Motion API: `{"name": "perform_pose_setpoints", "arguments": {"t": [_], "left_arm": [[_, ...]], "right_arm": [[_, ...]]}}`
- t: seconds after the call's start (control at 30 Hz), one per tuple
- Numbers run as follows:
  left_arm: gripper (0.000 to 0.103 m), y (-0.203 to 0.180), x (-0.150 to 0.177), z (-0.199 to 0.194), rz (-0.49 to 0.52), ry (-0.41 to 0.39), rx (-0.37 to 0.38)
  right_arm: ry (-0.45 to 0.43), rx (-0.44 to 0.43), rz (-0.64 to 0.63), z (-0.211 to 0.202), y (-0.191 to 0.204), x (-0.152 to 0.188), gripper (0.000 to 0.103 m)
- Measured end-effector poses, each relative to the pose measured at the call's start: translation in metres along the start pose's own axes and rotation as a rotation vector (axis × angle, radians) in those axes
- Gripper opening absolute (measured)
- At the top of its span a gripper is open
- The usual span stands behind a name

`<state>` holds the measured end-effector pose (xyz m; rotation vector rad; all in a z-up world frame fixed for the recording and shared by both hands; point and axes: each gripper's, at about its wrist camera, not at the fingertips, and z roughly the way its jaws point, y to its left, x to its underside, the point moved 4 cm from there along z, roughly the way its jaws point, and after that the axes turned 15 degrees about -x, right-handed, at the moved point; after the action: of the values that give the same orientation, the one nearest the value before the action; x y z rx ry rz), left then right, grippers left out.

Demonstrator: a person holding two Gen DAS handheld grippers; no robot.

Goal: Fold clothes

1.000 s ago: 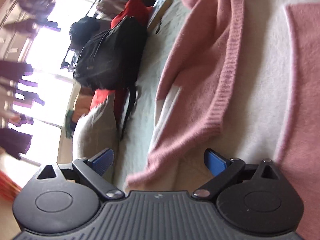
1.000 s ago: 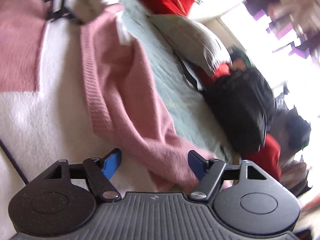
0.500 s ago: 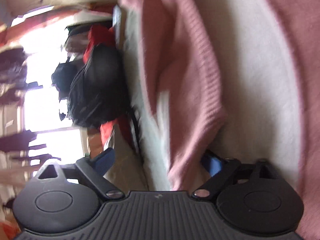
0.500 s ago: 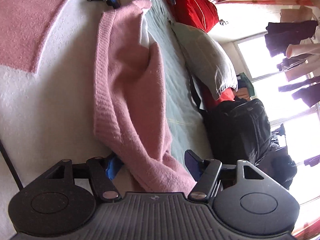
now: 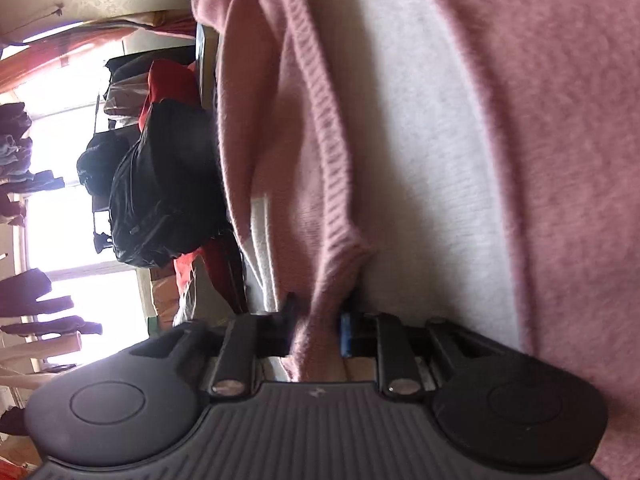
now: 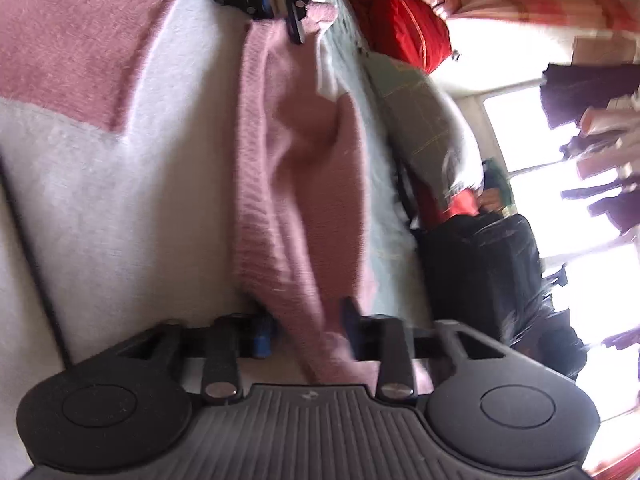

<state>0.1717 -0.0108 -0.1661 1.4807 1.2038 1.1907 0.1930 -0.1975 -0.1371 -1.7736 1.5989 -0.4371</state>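
Note:
A fuzzy pink and white sweater (image 5: 460, 140) lies spread on the bed, its ribbed pink hem (image 5: 316, 128) bunched into a raised strip. My left gripper (image 5: 318, 326) is shut on one end of that hem. In the right wrist view the same hem (image 6: 280, 184) runs away from me, and my right gripper (image 6: 306, 330) is shut on its near end. The left gripper (image 6: 280, 12) shows at the top of that view, clamped on the far end. The sweater's white and pink body (image 6: 100, 120) lies flat to the left.
A pale green bedspread (image 6: 384, 216) lies under the sweater. Along the bed's edge sit a grey pillow (image 6: 432, 124), a red bag (image 6: 404, 28) and a black backpack (image 6: 492, 264). Bright windows with hanging dark clothes (image 5: 24, 300) fill the background.
Both grippers went from open around the pink hem to shut on it. The hem now stretches in a raised strip between them.

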Motion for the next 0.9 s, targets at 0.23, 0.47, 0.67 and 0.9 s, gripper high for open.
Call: {"name": "perform_pose_setpoints", "arguments": {"t": [0.23,0.47,0.67,0.9], "left_arm": [[0.007,0.006,-0.003,-0.001,-0.057,0.053,0.001],[0.007,0.068,0.008,0.019,-0.241,0.112,-0.083],[0.007,0.108,0.025,0.062,-0.403,0.181,-0.113],[0.007,0.133,0.056,0.118,-0.614,0.291,-0.099]], "right_arm": [[0.019,-0.054,0.008,-0.001,0.011,-0.001,0.016],[-0.066,-0.044,0.162,-0.022,-0.05,-0.002,0.016],[-0.13,0.013,0.273,-0.02,-0.104,-0.001,0.016],[-0.17,0.017,0.45,0.025,-0.168,0.001,0.016]]}}
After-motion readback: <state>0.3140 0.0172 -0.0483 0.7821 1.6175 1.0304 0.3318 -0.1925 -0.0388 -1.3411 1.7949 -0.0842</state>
